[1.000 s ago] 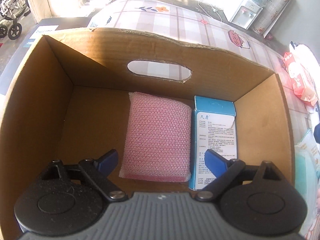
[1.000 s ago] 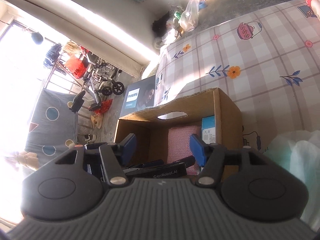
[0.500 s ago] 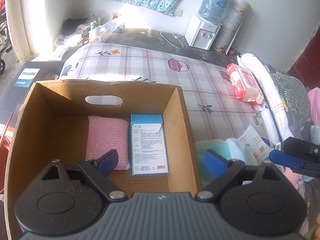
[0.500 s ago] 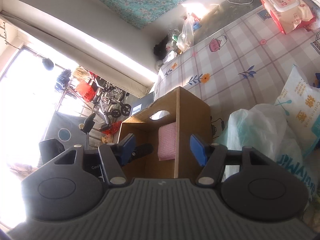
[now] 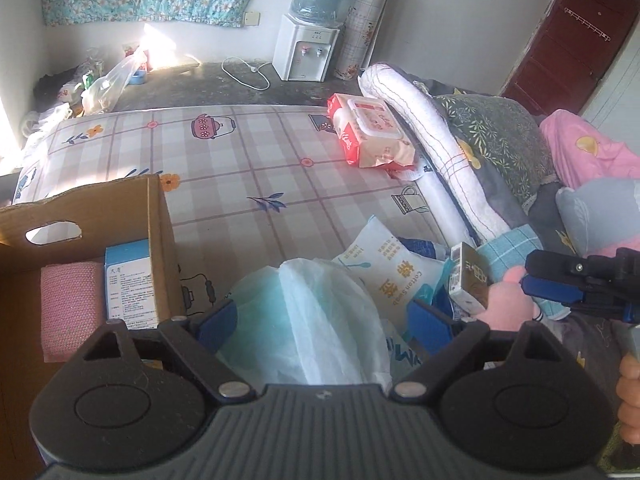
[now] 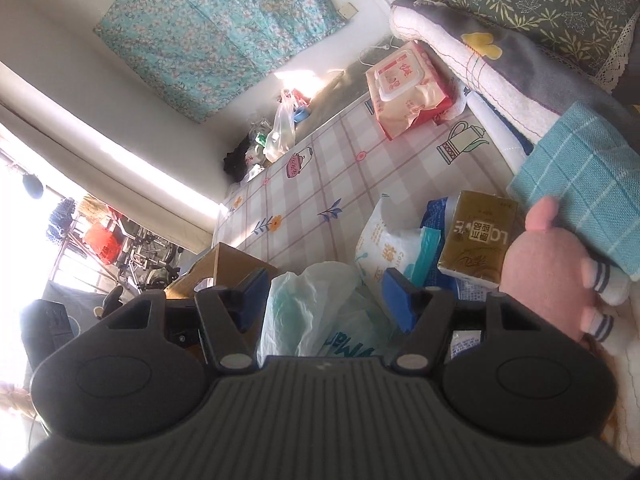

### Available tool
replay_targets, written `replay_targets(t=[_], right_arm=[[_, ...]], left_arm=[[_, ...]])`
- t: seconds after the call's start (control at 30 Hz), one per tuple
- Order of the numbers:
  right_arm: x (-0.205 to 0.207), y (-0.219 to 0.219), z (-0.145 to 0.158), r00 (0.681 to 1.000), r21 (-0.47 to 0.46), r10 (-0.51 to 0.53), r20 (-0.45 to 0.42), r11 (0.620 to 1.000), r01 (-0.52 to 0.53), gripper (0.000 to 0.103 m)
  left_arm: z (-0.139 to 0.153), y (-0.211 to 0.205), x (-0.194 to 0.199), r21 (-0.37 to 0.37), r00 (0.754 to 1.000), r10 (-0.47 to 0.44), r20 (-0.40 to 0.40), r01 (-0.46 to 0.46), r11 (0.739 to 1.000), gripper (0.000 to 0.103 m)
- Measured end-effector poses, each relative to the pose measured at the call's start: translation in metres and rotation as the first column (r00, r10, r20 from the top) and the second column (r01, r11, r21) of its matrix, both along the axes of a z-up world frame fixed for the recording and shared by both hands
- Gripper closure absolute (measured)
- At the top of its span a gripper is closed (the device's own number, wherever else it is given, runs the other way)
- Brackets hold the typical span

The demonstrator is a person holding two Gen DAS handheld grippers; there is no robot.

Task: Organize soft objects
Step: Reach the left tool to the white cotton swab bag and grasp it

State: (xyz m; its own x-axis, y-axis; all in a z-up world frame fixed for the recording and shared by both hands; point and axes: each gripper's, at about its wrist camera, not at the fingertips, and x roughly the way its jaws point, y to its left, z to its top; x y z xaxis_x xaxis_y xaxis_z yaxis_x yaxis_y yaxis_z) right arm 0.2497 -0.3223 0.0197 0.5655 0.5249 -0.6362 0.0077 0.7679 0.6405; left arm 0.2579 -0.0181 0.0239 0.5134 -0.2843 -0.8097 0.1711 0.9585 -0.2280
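Note:
My left gripper (image 5: 323,321) hovers over a thin plastic bag (image 5: 304,312) with something teal inside. Its jaws are closing, wide apart, and the pads touch nothing. My right gripper (image 6: 324,300) stands open above the same bag (image 6: 316,308); its fingers (image 5: 560,290) enter the left wrist view from the right. Beside the bag lie a white cotton-swab pack (image 5: 384,264), a gold tissue pack (image 6: 476,240), a pink plush toy (image 6: 548,272) and a teal checked cloth (image 6: 576,184). The cardboard box (image 5: 100,208) at the left holds a pink sponge (image 5: 68,304) and a blue-white carton (image 5: 132,280).
A red-and-white wet-wipes pack (image 5: 368,132) lies farther back on the checked bed sheet (image 5: 248,168). A rolled white blanket (image 5: 432,136) and pillows (image 5: 500,136) bound the right side. A water dispenser (image 5: 308,48) stands on the floor beyond the bed.
The left gripper has lifted out of the box and swung right, over the plastic bag. The right gripper has also swung right, from the box towards the pile of soft items.

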Motion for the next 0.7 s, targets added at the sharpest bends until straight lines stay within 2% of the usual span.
replay_targets(t=[0.23, 0.4, 0.53, 0.7], right_arm=[[0.056, 0.012, -0.012, 0.995, -0.118, 0.093, -0.032, 0.988, -0.096, 0.043], [0.113, 0.043, -0.035, 0.964, -0.233, 0.247, -0.100, 0.936, -0.265, 0.045], [0.148, 0.068, -0.059, 0.940, -0.337, 0.314, -0.131, 0.878, -0.340, 0.043], [0.174, 0.086, -0.091, 0.889, -0.336, 0.397, -0.226, 0.825, -0.454, 0.042]], left_arm=[[-0.017, -0.044, 0.027, 0.005, 0.997, -0.055, -0.051, 0.056, 0.998, 0.030], [-0.036, -0.046, 0.047, 0.051, 0.992, -0.014, -0.129, 0.021, 0.998, 0.037], [-0.044, -0.033, 0.056, 0.063, 0.993, 0.003, -0.121, 0.005, 0.998, 0.038], [-0.050, -0.015, 0.068, 0.067, 0.990, 0.043, -0.135, -0.035, 0.997, 0.040]])
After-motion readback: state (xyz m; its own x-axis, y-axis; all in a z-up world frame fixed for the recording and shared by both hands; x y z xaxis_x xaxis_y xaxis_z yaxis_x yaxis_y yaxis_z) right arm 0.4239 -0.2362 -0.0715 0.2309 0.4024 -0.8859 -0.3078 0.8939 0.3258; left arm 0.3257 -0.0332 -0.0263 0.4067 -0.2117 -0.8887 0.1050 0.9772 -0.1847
